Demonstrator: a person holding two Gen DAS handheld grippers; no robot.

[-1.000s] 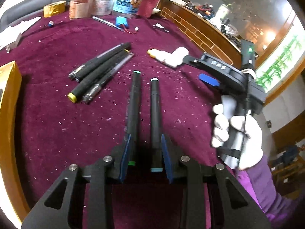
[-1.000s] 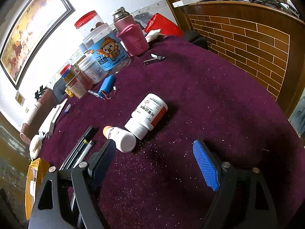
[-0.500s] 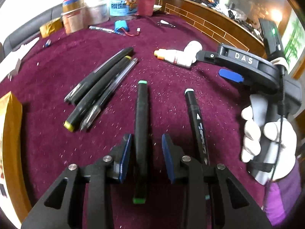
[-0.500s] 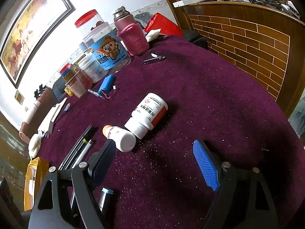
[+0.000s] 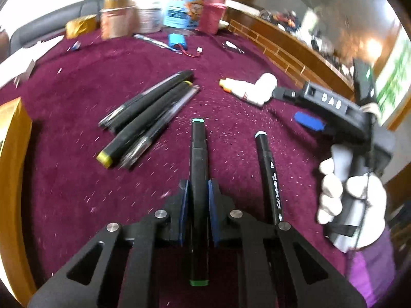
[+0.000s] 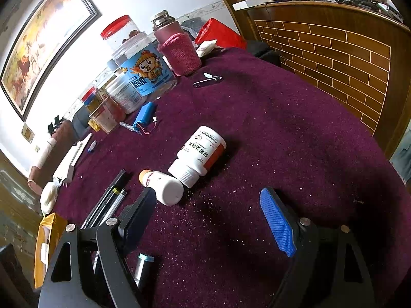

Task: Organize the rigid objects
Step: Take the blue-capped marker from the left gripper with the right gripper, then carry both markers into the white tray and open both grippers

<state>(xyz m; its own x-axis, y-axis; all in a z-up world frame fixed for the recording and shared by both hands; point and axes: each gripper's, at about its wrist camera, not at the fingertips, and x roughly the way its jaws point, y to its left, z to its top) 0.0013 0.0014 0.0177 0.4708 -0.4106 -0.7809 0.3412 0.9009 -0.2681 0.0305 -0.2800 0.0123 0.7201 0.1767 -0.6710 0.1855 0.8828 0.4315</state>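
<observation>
Since 1 second ago the left gripper (image 5: 198, 196) has shifted off the pair of markers and its jaws have just been closing, so the blue pads now pinch the green-capped marker (image 5: 197, 159) alone at about mid-length. That marker lies lengthwise between the fingers on the purple tablecloth (image 5: 77, 179), while the blue-capped marker (image 5: 268, 172) sits just beside it, outside the grip. Near them, 3 pens (image 5: 146, 118) lie bundled together.

Across the table, the right gripper (image 6: 210, 218) hangs with jaws wide and nothing between them, near 2 white bottles (image 6: 200, 154) on their sides.

Because the marker is gripped along its axis, it could pivot or slide out on lifting. Sweeping it sideways could also knock the neighbouring marker rolling.

Motion blur smears the left view, so whether the marker is off the cloth cannot be told. Its near end is partly hidden beneath the gripper body.
</observation>
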